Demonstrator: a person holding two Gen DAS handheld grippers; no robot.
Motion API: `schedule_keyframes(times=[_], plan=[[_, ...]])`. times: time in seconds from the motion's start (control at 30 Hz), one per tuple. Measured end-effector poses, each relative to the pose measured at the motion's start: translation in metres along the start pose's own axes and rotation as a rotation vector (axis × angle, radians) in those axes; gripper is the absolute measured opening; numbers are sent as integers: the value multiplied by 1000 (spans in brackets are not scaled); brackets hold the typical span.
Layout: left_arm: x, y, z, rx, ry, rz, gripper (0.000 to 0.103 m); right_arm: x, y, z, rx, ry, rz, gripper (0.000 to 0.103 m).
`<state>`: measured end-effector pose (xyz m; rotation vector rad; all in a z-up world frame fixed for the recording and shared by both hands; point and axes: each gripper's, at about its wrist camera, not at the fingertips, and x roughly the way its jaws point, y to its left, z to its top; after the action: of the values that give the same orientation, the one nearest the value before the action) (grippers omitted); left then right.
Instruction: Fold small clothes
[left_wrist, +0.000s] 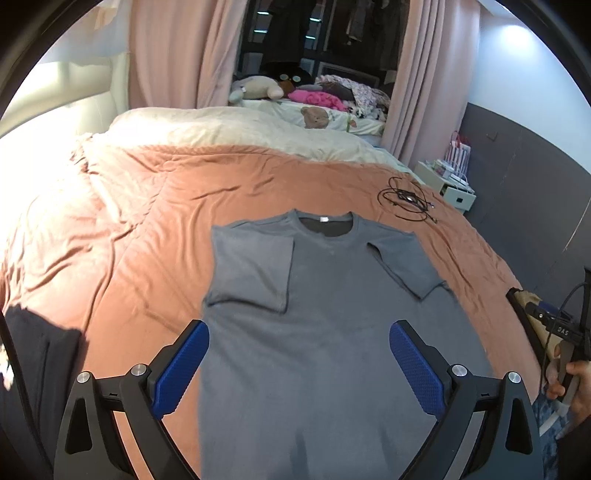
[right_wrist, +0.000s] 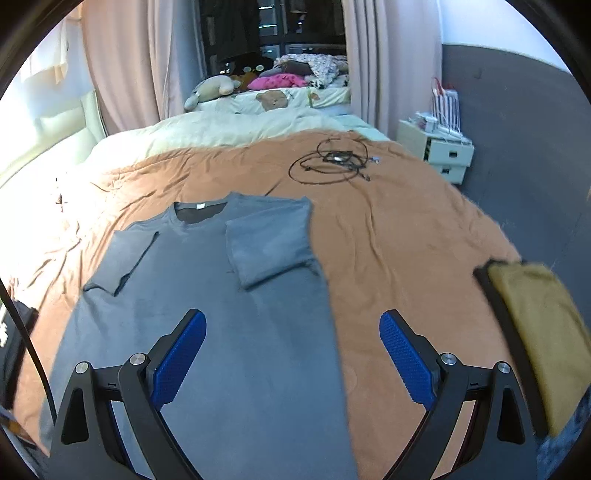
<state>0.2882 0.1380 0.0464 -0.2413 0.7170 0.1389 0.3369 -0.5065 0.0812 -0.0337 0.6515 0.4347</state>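
Grey t-shirt (left_wrist: 325, 332) is laid flat w/ both sleeves folded in on the orange blanket (left_wrist: 147, 221), cables (right_wrist: 332, 162) at 1 o'clock, curtains (right_wrist: 122, 62) at 12, left gripper (left_wrist: 299, 363) & right gripper (right_wrist: 291, 354) held wide, nothing gripped.

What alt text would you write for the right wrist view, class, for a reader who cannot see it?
A grey T-shirt lies flat on an orange bedspread, both sleeves folded inward, below the open right gripper. Black cables lie beyond it.
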Motion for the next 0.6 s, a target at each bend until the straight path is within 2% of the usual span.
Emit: schedule_keyframes(times=[0.13,0.2,0.4,0.43,0.5,0.6], plan=[[-21,7,-27,-5,-16,8,102,-16,-4,-24,13,45,27,95],[-29,9,-42,-12,-6,11,102,-30,-6,-34,9,37,23,95],[-64,14,-85,-15,-16,24,102,-70,-17,-61,25,32,86,95],[-69,14,-91,-20,-16,25,102,-78,-17,-67,26,30,100,95],[-81,17,-106,-26,-19,28,102,-89,-18,-79,25,32,104,103],[-96,20,-127,-29,-26,37,102,-103,-20,-100,22,30,95,103]])
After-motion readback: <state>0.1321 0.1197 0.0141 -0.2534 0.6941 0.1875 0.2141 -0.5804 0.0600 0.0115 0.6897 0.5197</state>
